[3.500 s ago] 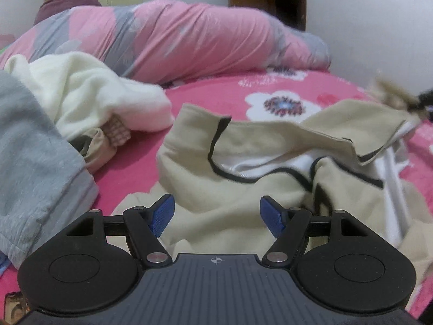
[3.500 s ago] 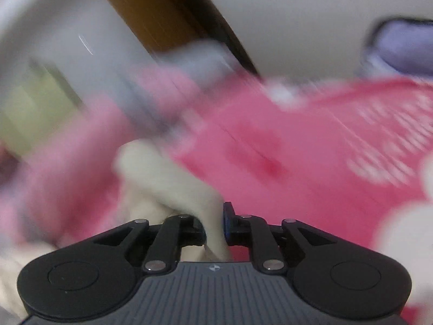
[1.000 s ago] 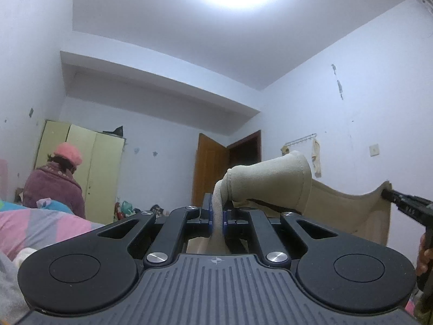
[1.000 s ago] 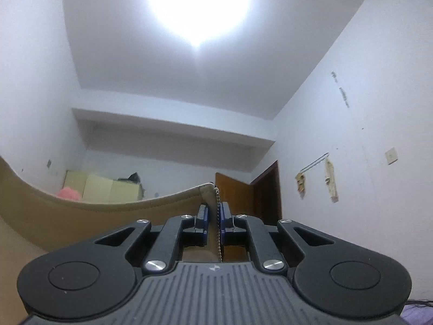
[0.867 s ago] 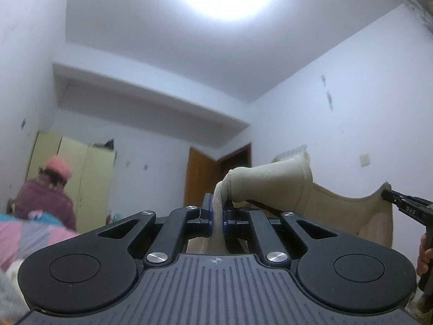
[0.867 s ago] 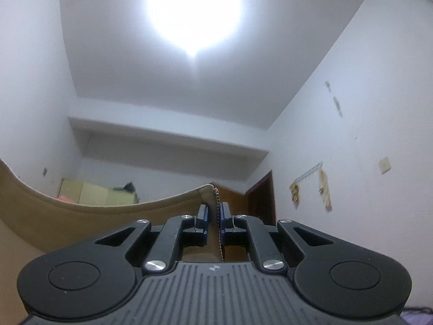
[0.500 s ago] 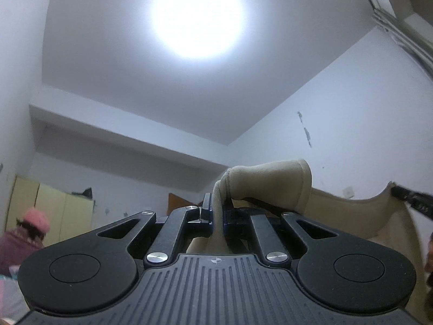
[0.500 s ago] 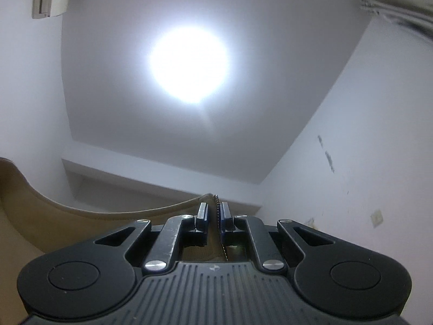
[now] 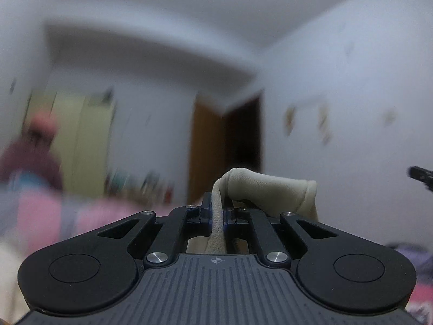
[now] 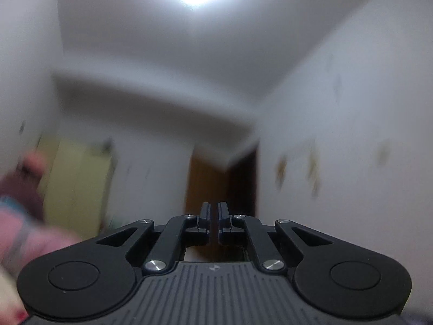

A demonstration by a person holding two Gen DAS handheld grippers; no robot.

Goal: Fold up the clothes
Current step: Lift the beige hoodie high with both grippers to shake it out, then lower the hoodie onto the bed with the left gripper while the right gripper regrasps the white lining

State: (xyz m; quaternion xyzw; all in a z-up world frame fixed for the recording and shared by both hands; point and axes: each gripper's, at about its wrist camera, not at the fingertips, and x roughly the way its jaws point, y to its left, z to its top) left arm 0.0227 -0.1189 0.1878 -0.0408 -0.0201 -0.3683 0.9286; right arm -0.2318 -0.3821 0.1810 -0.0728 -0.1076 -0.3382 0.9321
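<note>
Beige cotton-like garment (image 9: pixel 270 187): one rolled edge sits at the centre of the left wrist view, bulging toward 2 o'clock and dropping out of sight below the tool. How the rest of it hangs cannot be seen.

Left gripper (image 9: pixel 217 211): jaws clamped on that edge, cloth pinched flat between the pads.

Right gripper (image 10: pixel 213 216): jaws drawn nearly together with a thin slit between them and no cloth visible in it. In the left view its dark tip shows at 3 o'clock, with no fabric reaching it.

Step in hand, as a judgement: spreading the garment in the air before laying it down. Doing this well calls for a matching edge in each tool, the span kept taut and level, and the cloth lowered flat onto the bedding (image 9: pixel 102 216) at 9 o'clock. With only one hold showing, the free side is likely to sag and twist.

Surroundings, blurred:
- brown door (image 9: pixel 205 151) at 12 o'clock
- yellow-green wardrobe (image 9: pixel 89 140) at 10 o'clock
- a person (image 9: pixel 29 157) at 9 o'clock

Change from half a second ago:
- Both views have tipped down from the ceiling toward the room.
- The beige band that ran from the left tool to the right one is gone.
- The right jaws, then pinching a zipped edge, now show none.
</note>
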